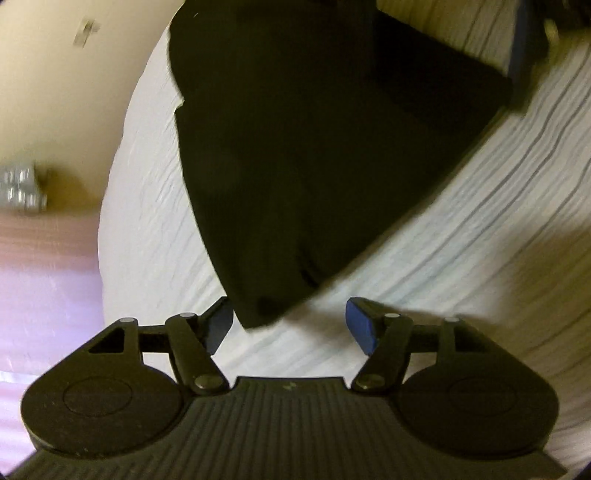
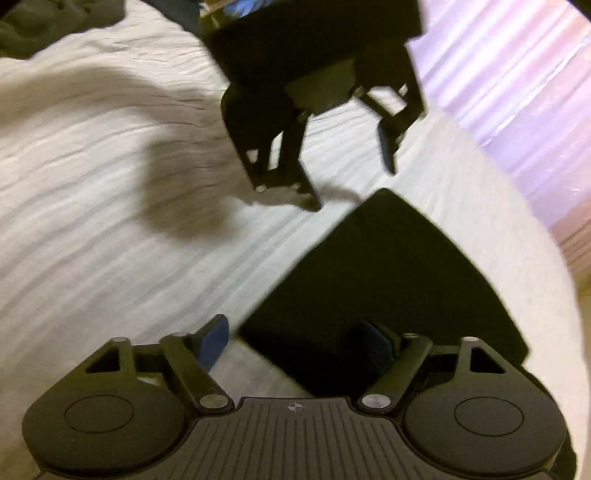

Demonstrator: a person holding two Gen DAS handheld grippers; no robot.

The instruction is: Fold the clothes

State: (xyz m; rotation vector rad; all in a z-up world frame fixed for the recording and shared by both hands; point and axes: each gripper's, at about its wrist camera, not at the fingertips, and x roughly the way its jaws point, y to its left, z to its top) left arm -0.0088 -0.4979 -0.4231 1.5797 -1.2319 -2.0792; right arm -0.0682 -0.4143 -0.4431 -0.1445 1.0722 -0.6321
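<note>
Black folded cloth garment (image 1: 314, 155) on the white ribbed bedspread (image 1: 461, 229), one corner pointing between our spread, empty left gripper (image 1: 290, 326); right gripper (image 2: 295, 343) spread at the opposite corner.

Bed (image 1: 461, 229) w/ white ribbed cover, slightly wrinkled, blurred in both views. Folded black garment (image 1: 314, 166) lies flat on it near the rounded bed edge; same garment (image 2: 388, 288) in right wrist view, one corner pointing toward bed middle. Dark crumpled cloth pile (image 2: 48, 26) on the cover at the far side, well apart from the garment. Past the edge: pinkish surface, can't tell what.
</note>
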